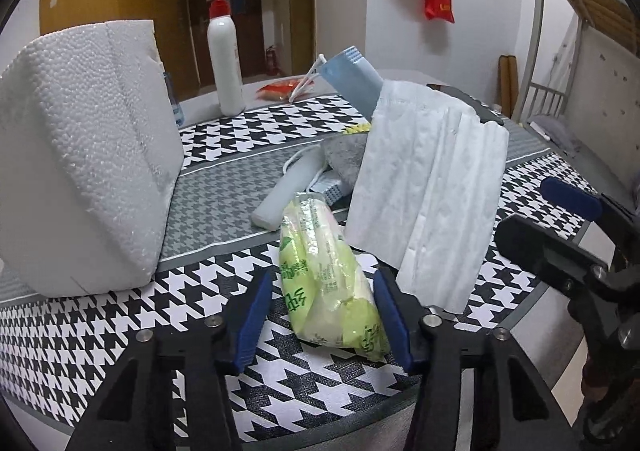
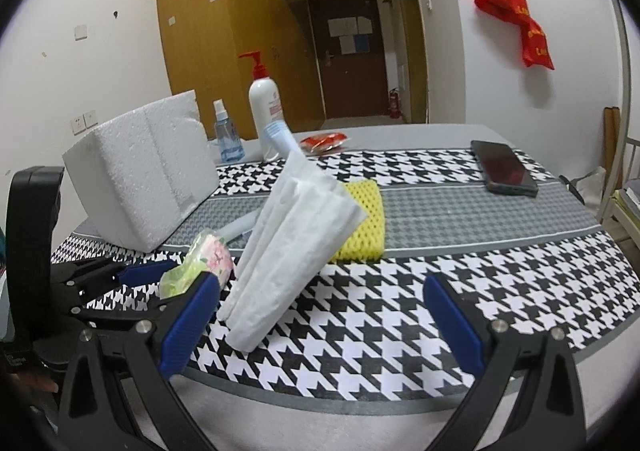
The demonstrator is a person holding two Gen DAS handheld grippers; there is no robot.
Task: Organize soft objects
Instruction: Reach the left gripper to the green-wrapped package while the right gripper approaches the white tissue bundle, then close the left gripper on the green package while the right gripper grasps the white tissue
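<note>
Blue-padded fingers (image 1: 390, 325) of the left hand-held gripper (image 1: 320, 325) bracket a green tissue packet (image 1: 328, 275) near the tabletop's (image 1: 340, 383) front edge; the right pad touches it, the left stands just clear, so nothing is clamped. Just beside the packet, white face masks (image 1: 424, 191) lean in a propped stack. Right hand-held gripper (image 2: 320, 325) hangs wide open over the houndstooth cloth, holding nothing. Toward the left edge sits a white foam block (image 2: 144, 167); a yellow sponge (image 2: 366, 223) lies behind the masks.
</note>
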